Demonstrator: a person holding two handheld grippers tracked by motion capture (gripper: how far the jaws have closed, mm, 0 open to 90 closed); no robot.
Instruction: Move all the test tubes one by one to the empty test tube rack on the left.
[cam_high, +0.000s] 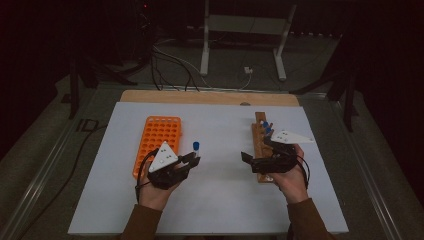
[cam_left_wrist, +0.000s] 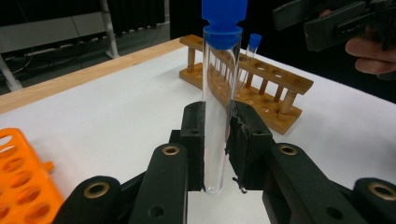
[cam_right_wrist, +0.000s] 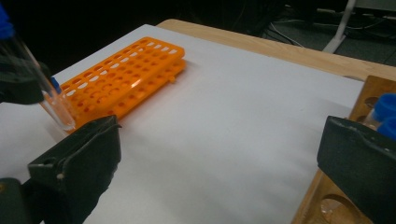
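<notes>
My left gripper (cam_high: 194, 159) is shut on a clear test tube (cam_left_wrist: 219, 107) with a blue cap (cam_high: 196, 146), which it holds upright just right of the orange rack (cam_high: 157, 140). The pads press on the tube's lower part. In the right gripper view the tube (cam_right_wrist: 51, 98) shows at the far left, in front of the orange rack (cam_right_wrist: 126, 77). My right gripper (cam_high: 256, 152) stands open over the near end of the wooden rack (cam_high: 260, 135), nothing between its jaws. Blue-capped tubes (cam_high: 266, 126) stand in the wooden rack's far part.
A white sheet (cam_high: 220, 200) covers the table, and a wooden edge (cam_high: 210, 96) shows at the back. The orange rack's holes hold nothing. Cables and a white stand's legs (cam_high: 205, 60) lie on the floor beyond the table.
</notes>
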